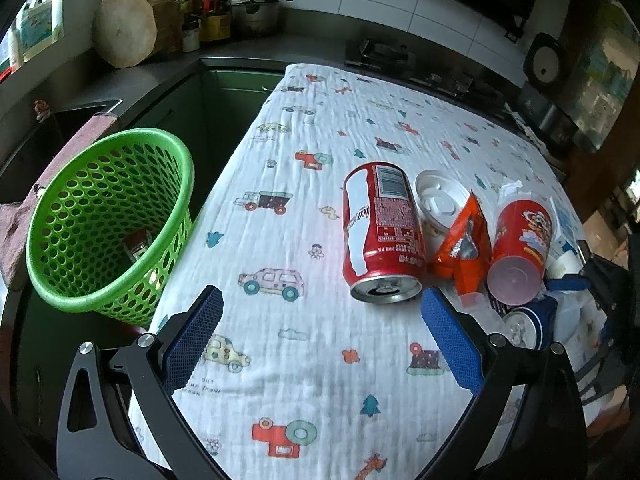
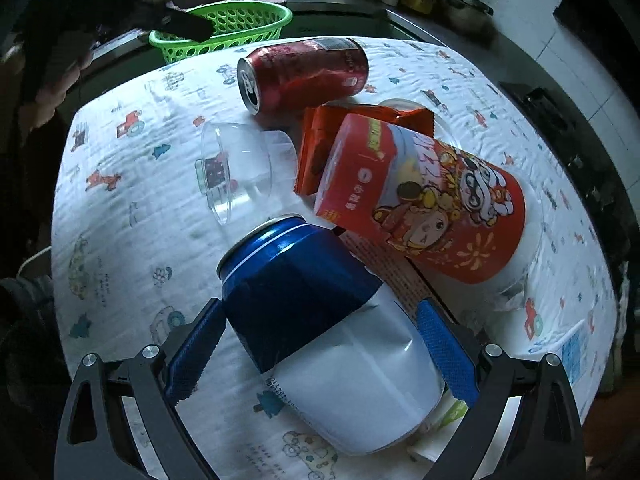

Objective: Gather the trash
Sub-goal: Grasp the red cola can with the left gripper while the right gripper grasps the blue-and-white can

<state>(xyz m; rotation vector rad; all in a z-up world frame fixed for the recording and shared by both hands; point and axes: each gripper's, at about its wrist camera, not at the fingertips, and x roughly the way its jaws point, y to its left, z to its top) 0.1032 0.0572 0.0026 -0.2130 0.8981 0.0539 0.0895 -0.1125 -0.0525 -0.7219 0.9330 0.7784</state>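
A green perforated basket stands left of the table, with one item inside. A red cola can lies on the patterned cloth, beside an orange snack wrapper and a red paper cup. My left gripper is open and empty, just short of the cola can. My right gripper is open, its jaws on both sides of a blue and white can lying on the cloth. The red cup, wrapper, a clear plastic cup and cola can lie beyond it.
A white plastic lid lies behind the wrapper. The basket also shows at the back in the right wrist view. A dark counter with a wooden block, bottles and a pot runs behind the table.
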